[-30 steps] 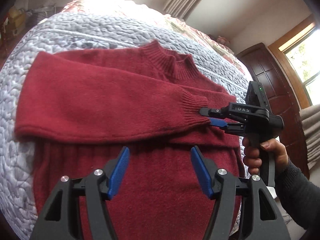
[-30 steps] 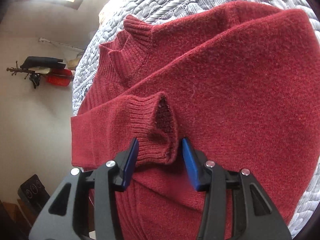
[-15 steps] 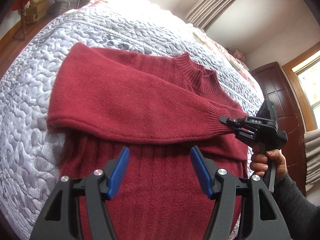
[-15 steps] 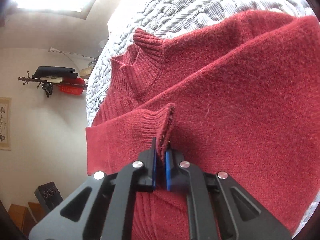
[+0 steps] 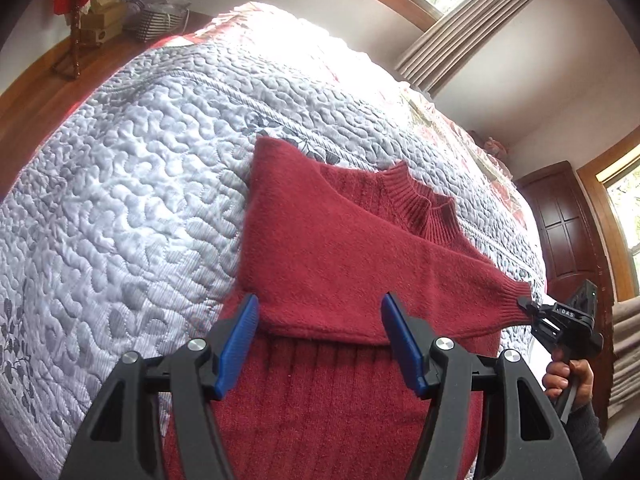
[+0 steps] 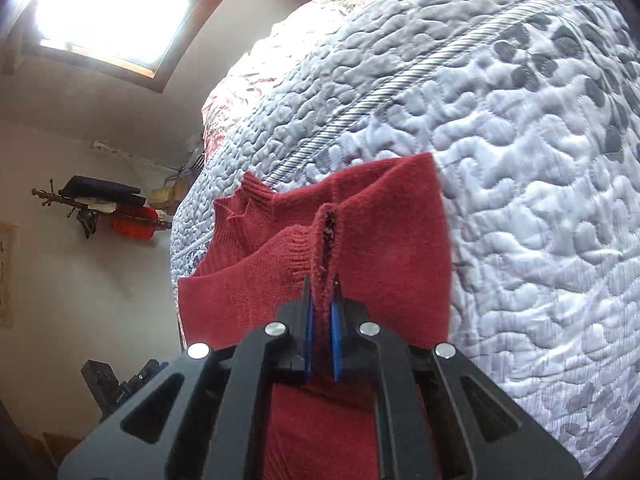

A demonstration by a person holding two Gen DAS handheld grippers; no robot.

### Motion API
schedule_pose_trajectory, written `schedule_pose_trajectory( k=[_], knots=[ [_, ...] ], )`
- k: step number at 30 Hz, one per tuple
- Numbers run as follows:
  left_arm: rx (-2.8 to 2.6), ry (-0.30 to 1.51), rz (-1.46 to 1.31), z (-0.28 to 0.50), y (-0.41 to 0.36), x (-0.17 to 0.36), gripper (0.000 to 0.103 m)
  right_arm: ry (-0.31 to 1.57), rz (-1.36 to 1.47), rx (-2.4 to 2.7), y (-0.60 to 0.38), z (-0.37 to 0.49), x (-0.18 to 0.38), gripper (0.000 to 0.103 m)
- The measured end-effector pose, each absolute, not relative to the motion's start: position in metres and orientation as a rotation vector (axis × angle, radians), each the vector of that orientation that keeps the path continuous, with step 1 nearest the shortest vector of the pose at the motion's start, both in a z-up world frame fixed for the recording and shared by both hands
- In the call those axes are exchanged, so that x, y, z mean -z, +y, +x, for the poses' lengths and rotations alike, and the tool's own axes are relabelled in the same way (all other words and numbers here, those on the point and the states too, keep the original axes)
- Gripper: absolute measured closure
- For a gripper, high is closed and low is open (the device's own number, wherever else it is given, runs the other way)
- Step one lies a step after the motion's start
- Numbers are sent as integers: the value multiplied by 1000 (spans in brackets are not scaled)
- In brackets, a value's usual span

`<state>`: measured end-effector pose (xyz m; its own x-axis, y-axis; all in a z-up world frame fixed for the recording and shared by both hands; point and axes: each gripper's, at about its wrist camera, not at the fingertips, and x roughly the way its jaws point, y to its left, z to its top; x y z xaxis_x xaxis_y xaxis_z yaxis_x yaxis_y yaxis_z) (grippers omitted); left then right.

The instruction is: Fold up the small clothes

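the red sweater [image 5: 332,280] lies on the quilted bed [image 5: 132,184], one sleeve folded across its chest, so folding looks partly done (body unfolded). the right gripper [image 6: 321,300] pinches the sleeve cuff [image 6: 310,248]. the left view alone shows the left gripper [image 5: 320,340] spread and empty at lower centre.

A dark red knitted sweater [image 5: 332,264] lies flat on a pale quilted bedspread [image 5: 120,208], its ribbed high collar [image 5: 420,208] pointing away. One sleeve [image 5: 380,280] is folded across the chest, running from the left shoulder over to the right side. Its ribbed cuff [image 6: 316,248] is lifted off the body, pinched flat between two blue pads. The lower body shows vertical ribbing.
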<state>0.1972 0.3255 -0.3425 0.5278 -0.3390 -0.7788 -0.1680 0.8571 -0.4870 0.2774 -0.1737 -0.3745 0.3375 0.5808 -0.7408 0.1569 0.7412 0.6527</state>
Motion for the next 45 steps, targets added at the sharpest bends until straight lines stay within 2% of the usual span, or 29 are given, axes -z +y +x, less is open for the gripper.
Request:
schedule_pose_trajectory(
  k=[11, 17, 28, 30, 37, 42, 45],
  knots=[
    [186, 1034, -675, 237, 323, 363, 39, 1266, 770, -243, -182, 261, 411, 97],
    [226, 1060, -667, 265, 320, 373, 39, 1261, 778, -247, -184, 269, 408, 85],
    [194, 1160, -627, 282, 315, 409, 38, 1288, 713, -238, -181, 274, 412, 86],
    [190, 1164, -589, 281, 312, 412, 39, 1271, 748, -219, -194, 267, 413, 76],
    [158, 1155, -522, 280, 311, 416, 46, 1227, 842, -167, -222, 249, 407, 75],
    [117, 1144, -552, 274, 322, 420, 54, 1270, 791, -198, -203, 249, 417, 82],
    [106, 1146, -561, 273, 323, 422, 56, 1302, 761, -178, -198, 250, 428, 82]
  ],
)
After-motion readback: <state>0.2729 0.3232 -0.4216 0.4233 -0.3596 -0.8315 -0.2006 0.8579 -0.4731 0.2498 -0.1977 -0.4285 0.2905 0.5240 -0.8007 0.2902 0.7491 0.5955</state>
